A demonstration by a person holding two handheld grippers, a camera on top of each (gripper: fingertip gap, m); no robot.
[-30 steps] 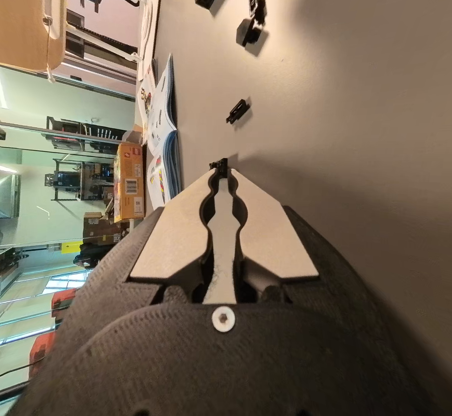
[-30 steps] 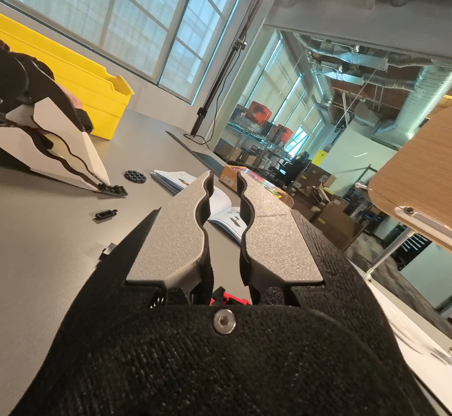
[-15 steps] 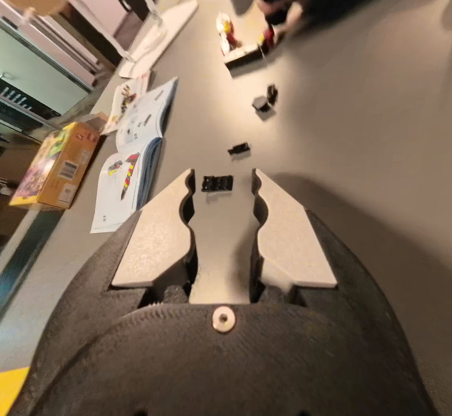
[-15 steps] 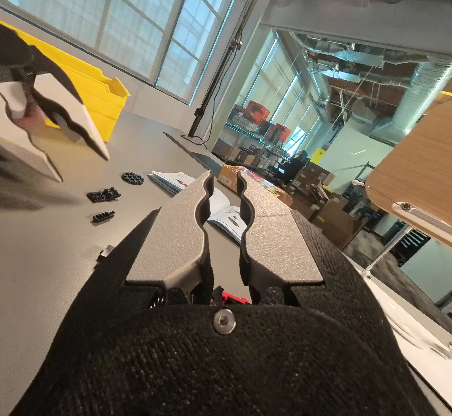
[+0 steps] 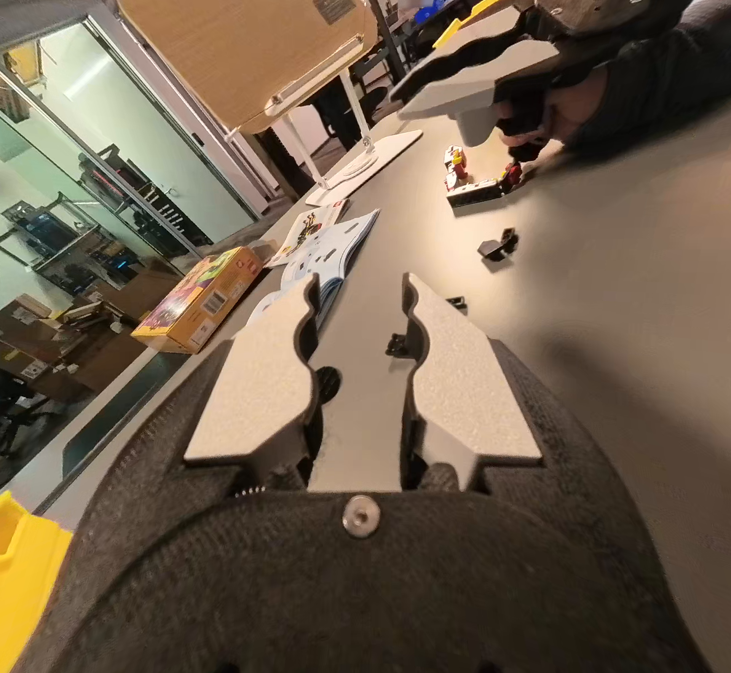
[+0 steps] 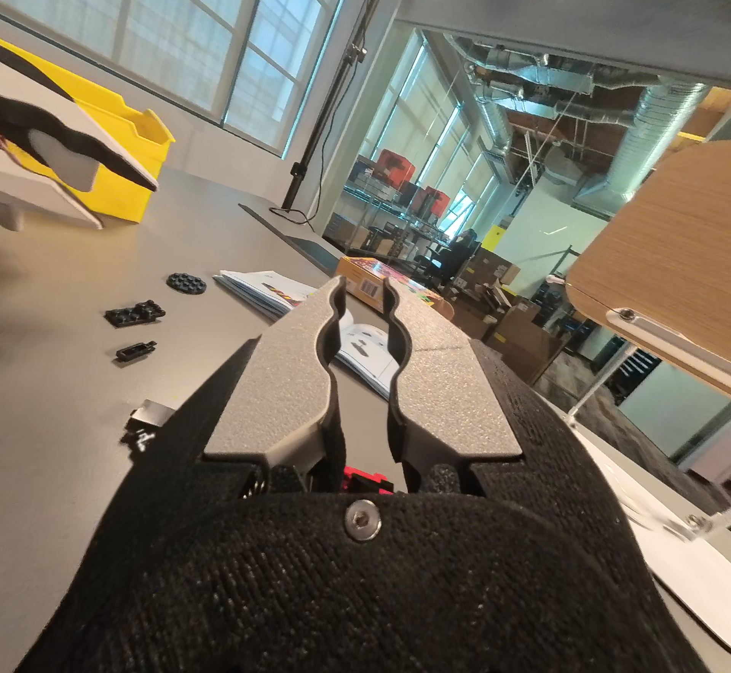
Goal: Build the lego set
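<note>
From my left tool's camera, a yellow bin corner (image 5: 23, 559) sits at the far left, then the yellow set box (image 5: 197, 306) and the open instruction booklet (image 5: 328, 254) on the grey tabletop (image 5: 593, 298). My left tool (image 5: 360, 286) hovers with its two fingers spread apart and nothing between them; below the gap a round black studded plate (image 5: 330, 379) peeks out beside the left finger and a small black plate (image 5: 395, 345) shows against the right finger. Farther right lie a thin black piece (image 5: 457, 303), a pair of small black bricks (image 5: 498, 246), and the partly built model (image 5: 474, 183): a black base with red, white and yellow blocks. My right tool (image 5: 399, 100) hangs over the model, held in a gloved hand (image 5: 573, 112). In the right camera, the round plate (image 6: 186, 283), a black studded plate (image 6: 134, 314) and a slim black piece (image 6: 135, 349) lie left of my right tool (image 6: 363, 284), whose fingers stand slightly parted and hold nothing.
</note>
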